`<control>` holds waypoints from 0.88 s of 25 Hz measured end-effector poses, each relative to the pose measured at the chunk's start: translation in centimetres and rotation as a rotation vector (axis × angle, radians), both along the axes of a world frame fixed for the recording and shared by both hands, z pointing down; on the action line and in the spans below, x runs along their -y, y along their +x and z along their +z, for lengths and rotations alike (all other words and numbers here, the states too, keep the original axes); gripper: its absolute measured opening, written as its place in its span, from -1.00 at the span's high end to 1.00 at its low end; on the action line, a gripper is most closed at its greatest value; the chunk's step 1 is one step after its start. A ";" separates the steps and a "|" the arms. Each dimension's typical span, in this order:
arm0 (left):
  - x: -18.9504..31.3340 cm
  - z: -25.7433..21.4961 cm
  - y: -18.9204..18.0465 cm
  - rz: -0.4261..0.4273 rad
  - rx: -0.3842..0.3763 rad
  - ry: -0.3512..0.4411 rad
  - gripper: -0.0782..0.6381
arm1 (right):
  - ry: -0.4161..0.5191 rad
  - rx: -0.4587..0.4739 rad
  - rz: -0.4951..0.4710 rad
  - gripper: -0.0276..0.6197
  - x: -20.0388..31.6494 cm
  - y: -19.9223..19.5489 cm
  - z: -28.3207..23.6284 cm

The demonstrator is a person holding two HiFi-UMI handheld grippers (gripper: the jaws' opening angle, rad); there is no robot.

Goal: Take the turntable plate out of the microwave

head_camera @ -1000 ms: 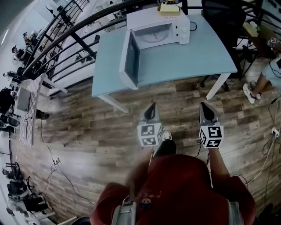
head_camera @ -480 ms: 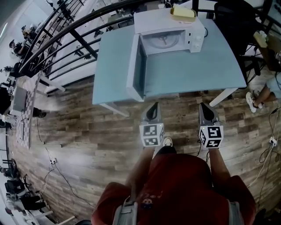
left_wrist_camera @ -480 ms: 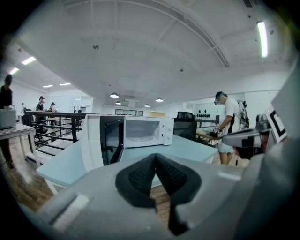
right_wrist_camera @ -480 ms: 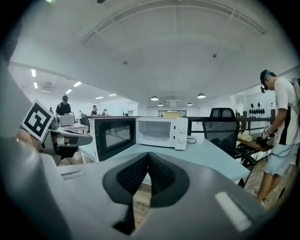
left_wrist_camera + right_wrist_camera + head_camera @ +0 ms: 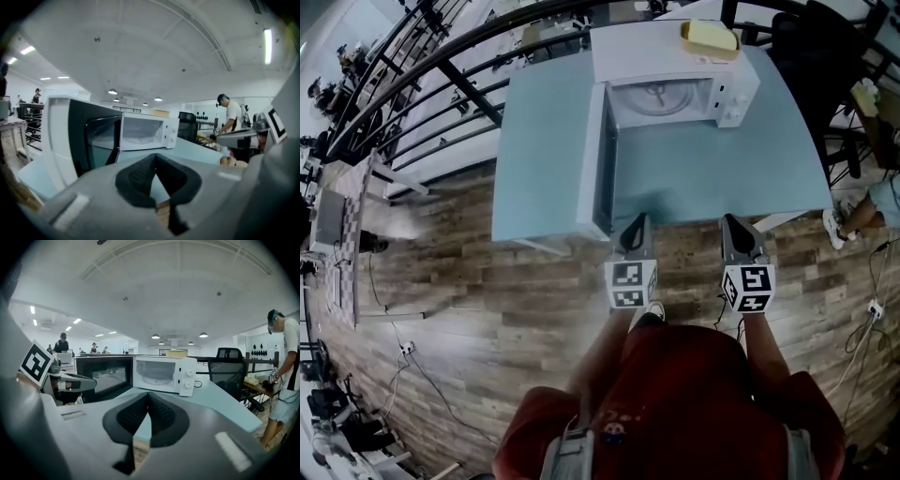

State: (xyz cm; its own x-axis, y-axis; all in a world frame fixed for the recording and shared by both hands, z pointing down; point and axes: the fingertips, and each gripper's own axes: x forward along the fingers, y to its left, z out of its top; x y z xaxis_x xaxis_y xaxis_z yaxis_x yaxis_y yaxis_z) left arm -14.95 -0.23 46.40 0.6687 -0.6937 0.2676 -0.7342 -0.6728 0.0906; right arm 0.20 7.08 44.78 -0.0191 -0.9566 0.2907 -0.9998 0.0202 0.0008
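Note:
A white microwave [image 5: 675, 66] stands at the back of a light blue table [image 5: 722, 178], its door [image 5: 595, 159] swung wide open toward me on the left. The glass turntable plate [image 5: 661, 97] lies inside the cavity, also seen as the pale plate [image 5: 152, 379] in the right gripper view. My left gripper [image 5: 636, 222] is shut and empty, just over the table's near edge by the door's tip. My right gripper [image 5: 734, 221] is shut and empty too, beside it to the right. Both point toward the microwave [image 5: 143, 133], well short of it.
A yellow box [image 5: 710, 36] lies on top of the microwave. A black office chair [image 5: 811, 47] stands behind the table on the right, and a dark railing [image 5: 441, 75] runs along the left. A person [image 5: 283, 380] stands at a desk to the right. Cables trail over the wooden floor [image 5: 459, 309].
Both grippers have come forward across the wooden floor to the table's near edge. The table and microwave have drawn nearer and larger. Both jaws stay shut.

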 end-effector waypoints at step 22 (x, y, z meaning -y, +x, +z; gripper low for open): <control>9.6 1.7 10.3 -0.253 0.047 -0.035 0.79 | -0.028 0.026 -0.262 0.91 13.5 11.5 2.1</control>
